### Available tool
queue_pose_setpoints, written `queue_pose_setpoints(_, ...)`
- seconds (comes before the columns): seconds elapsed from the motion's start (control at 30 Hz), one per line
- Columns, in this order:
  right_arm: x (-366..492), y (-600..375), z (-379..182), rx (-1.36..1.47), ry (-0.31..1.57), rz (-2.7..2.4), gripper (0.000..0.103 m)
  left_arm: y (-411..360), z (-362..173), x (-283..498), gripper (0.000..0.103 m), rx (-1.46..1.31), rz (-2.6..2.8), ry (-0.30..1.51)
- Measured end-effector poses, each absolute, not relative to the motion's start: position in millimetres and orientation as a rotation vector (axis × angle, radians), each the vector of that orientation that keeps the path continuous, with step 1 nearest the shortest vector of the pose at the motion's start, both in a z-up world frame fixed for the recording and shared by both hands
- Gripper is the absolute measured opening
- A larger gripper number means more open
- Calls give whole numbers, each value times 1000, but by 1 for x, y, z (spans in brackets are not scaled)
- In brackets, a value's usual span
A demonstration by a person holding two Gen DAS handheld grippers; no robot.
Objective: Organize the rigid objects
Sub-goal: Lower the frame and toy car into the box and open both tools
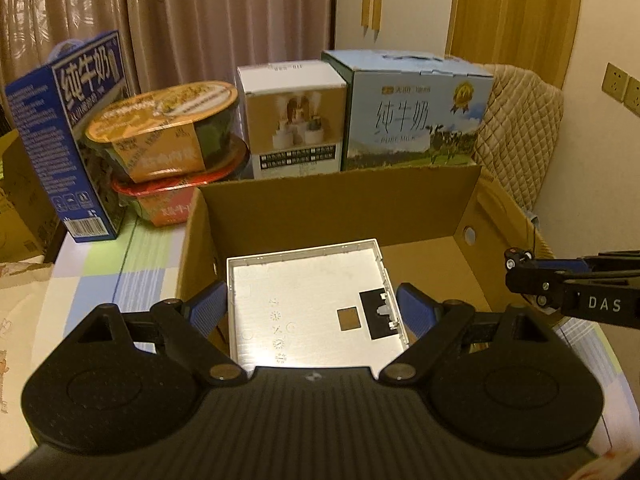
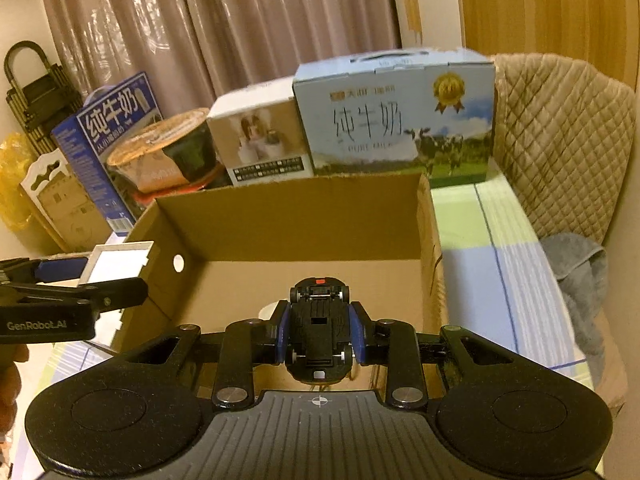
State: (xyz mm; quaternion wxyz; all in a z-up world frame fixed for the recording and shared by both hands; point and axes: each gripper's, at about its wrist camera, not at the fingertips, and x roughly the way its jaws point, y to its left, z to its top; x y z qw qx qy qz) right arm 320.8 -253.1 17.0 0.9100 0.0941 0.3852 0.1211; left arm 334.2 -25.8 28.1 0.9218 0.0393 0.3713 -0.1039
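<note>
My left gripper (image 1: 312, 308) is shut on a flat white square plastic panel (image 1: 304, 292), its blue pads (image 1: 208, 308) pressing the two side edges. The panel hangs over the left part of an open cardboard box (image 1: 336, 200); from the right wrist it shows at that box's left wall as the same panel (image 2: 116, 264). My right gripper (image 2: 320, 332) is shut on a small black toy car (image 2: 318, 320), held underside up, nose away from me, above the inside of the box (image 2: 288, 220).
Behind the box stand a blue milk carton (image 1: 68, 136), two stacked noodle bowls (image 1: 160, 136), a white carton (image 1: 294, 120) and a pale blue milk case (image 1: 416, 108). A quilted chair back (image 2: 560, 140) and a grey towel (image 2: 576, 272) lie to the right of the checked tabletop (image 2: 492, 248).
</note>
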Motion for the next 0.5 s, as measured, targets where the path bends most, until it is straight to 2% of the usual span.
queue_pose_setpoints(0.27,329,-248,5,214,820,253,27,-30,14,345,89,78,-223,797)
queue_pose_setpoints(0.5,328,-247,3,218,821,255,27,-23,22,336,91,61,-199,773)
